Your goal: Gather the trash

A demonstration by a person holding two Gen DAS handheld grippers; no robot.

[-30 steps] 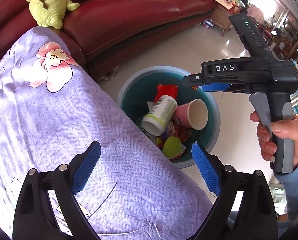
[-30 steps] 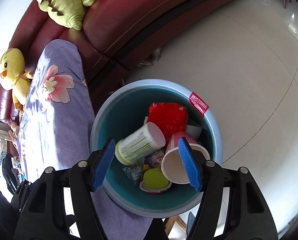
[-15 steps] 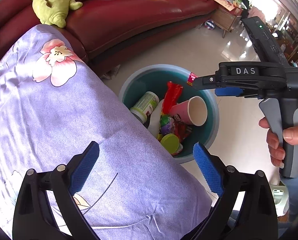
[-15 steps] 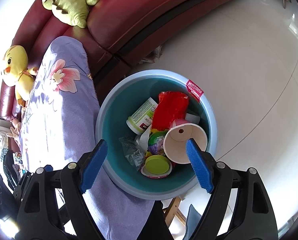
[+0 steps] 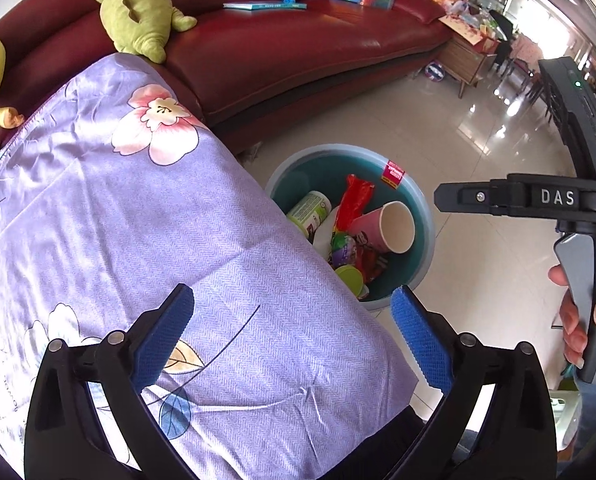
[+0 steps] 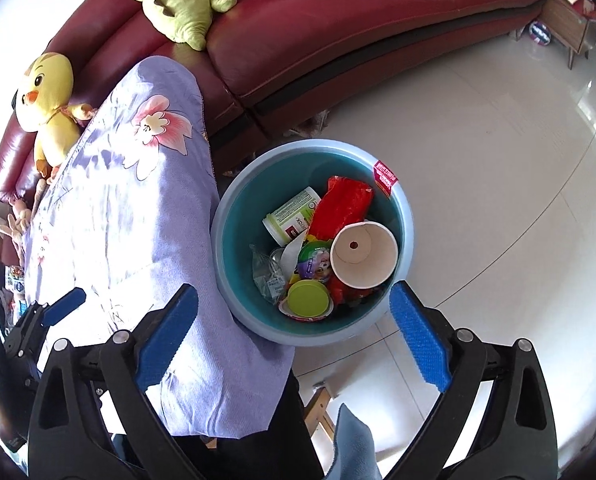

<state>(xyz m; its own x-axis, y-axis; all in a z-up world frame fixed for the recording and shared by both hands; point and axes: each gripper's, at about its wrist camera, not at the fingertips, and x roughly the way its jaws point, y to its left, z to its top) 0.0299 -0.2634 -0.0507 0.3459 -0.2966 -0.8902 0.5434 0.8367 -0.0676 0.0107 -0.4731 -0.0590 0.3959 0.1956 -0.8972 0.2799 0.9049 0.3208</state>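
Pale glossy floor tiles (image 6: 477,152) lie in front of a long dark red leather sofa (image 6: 337,28), and on them stands a round light blue plastic bin (image 6: 234,288) with a teal inside. Its side touches a purple cloth with pink flowers (image 5: 138,220) that covers the table next to me.

I hold my right gripper (image 6: 294,334) above the near rim of the bin. Its blue pads are wide apart and opening more, and nothing is between them. My left gripper (image 5: 294,334) hangs over the purple cloth, also wide and opening, also empty.

All the trash lies inside the bin: a pink paper cup (image 6: 363,254) on its side, a red crumpled plastic wrapper (image 6: 341,204), a white bottle with a green label (image 6: 294,216) and a small round tub with a green lid (image 6: 307,298). On the sofa rest a green plush dinosaur (image 6: 178,4) and a yellow plush duck (image 6: 50,100).
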